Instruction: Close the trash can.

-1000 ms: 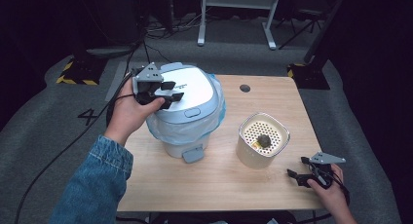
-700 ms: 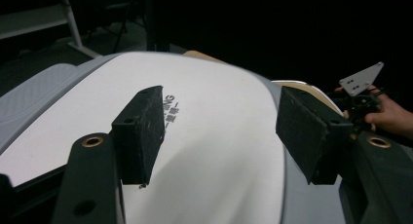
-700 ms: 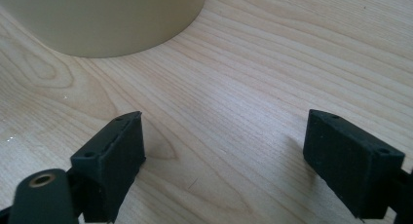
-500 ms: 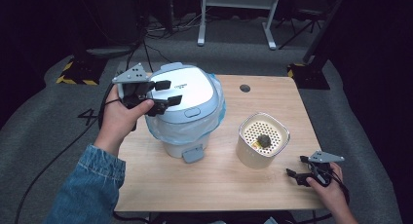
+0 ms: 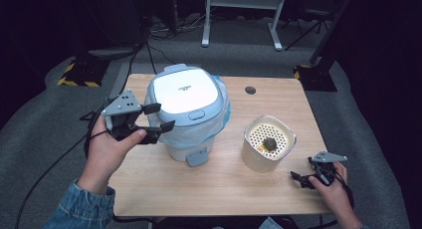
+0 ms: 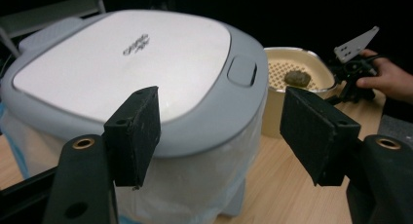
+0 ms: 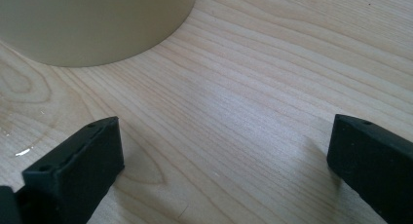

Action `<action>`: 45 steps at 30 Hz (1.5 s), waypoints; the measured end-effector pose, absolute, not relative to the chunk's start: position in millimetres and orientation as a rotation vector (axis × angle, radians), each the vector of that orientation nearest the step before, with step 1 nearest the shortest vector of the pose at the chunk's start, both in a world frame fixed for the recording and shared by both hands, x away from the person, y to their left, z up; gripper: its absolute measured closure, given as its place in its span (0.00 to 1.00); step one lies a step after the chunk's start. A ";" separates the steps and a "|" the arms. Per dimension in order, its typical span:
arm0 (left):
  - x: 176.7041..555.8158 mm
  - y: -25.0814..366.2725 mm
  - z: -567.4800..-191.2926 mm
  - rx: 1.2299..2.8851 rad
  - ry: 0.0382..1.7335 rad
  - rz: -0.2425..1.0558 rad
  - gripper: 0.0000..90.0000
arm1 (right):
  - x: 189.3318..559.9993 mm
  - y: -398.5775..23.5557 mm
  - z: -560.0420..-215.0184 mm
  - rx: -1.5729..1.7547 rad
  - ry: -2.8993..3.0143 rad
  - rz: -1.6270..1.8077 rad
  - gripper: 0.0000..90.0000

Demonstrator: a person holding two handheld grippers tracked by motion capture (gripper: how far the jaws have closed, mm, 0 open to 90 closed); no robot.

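Observation:
A white-lidded bin lined with a clear bag stands on the wooden table, its lid down. My left gripper hovers just left of the bin, apart from it. Its jaws have just been opening and hold nothing; in the left gripper view it frames the bin's side. A cream strainer pot with a dark lump inside stands to the right. My right gripper rests low by the front right corner. Its jaws have just been opening, and bare wood lies between them.
The bin's grey pedal sticks out toward the front edge. A dark cable hole sits at the back right of the table. Black cables trail over the grey floor at the left. A white stand is behind the table.
My left gripper has come off the bin's lid, moving left and toward the front, with its jaws wider apart. The right hand has stayed in place.

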State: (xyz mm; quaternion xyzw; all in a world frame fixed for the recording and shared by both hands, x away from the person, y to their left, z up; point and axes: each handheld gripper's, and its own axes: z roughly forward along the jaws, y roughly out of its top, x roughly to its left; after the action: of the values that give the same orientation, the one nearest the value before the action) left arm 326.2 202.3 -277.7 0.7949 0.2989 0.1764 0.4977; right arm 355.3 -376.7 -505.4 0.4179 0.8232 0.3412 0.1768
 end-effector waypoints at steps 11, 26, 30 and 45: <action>305.7 201.6 -307.0 1.950 0.763 0.414 0.28 | 355.0 -376.6 -505.5 1.183 2.331 0.969 0.00; 302.1 210.1 -369.6 1.979 0.820 0.390 0.17 | 354.2 -376.5 -505.6 1.181 2.326 0.966 0.00; 296.1 210.0 -385.6 1.985 0.832 0.391 0.17 | 354.2 -376.6 -505.6 1.179 2.327 0.966 0.00; 299.8 212.9 -441.2 2.049 0.941 0.343 0.17 | 353.9 -376.6 -505.6 1.179 2.326 0.965 0.01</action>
State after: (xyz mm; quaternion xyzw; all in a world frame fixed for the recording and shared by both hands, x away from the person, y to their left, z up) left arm 299.8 212.9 -441.2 0.8165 0.3748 0.1368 0.4172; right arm 353.9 -376.6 -505.6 0.4171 0.8230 0.3415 0.1794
